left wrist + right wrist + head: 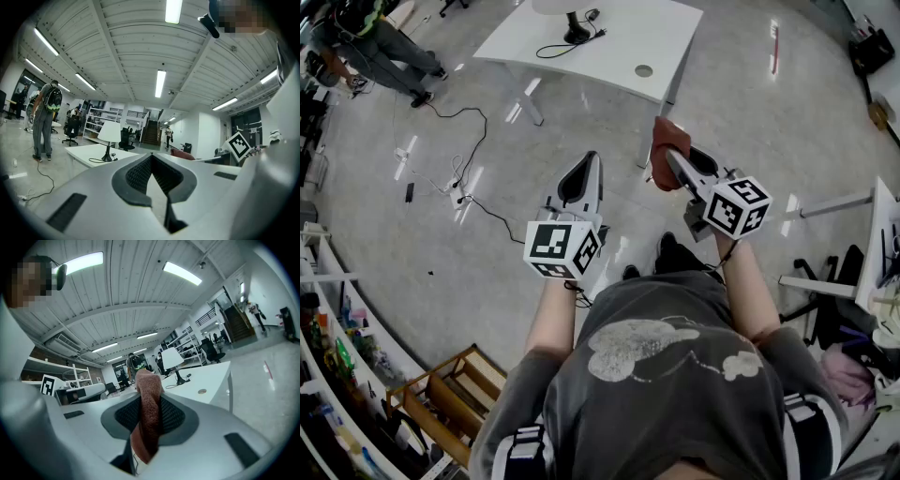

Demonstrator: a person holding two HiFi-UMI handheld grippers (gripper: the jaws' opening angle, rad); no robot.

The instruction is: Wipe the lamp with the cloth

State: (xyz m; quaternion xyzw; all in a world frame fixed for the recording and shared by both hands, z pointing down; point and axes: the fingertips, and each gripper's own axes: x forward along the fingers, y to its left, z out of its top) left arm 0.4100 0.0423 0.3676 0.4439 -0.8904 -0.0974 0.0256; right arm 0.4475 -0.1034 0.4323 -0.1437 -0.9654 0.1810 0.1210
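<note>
Above open grey floor, well short of the white desk (614,47): holding both claws out ahead, side by side and apart. Got the reddish-brown cloth (667,142) pinched in the right claw (667,159), jaws clamped on its middle, one end bunched up past the tips, the other hanging down between the jaws towards the camera in the right gripper view. Nothing in the left claw (590,159), jaws pressed together at the tips with only the ridged dark pads showing in the left gripper view. Looking past both claws to the lamp (576,34), upright on the far part of the desk, white shade over a thin stem and dark base, black cord curling away beside it. Well apart from the cloth, no contact. Off to the far left, another person (386,49) standing on the floor, with a black cable (461,141) snaking across it nearby.
</note>
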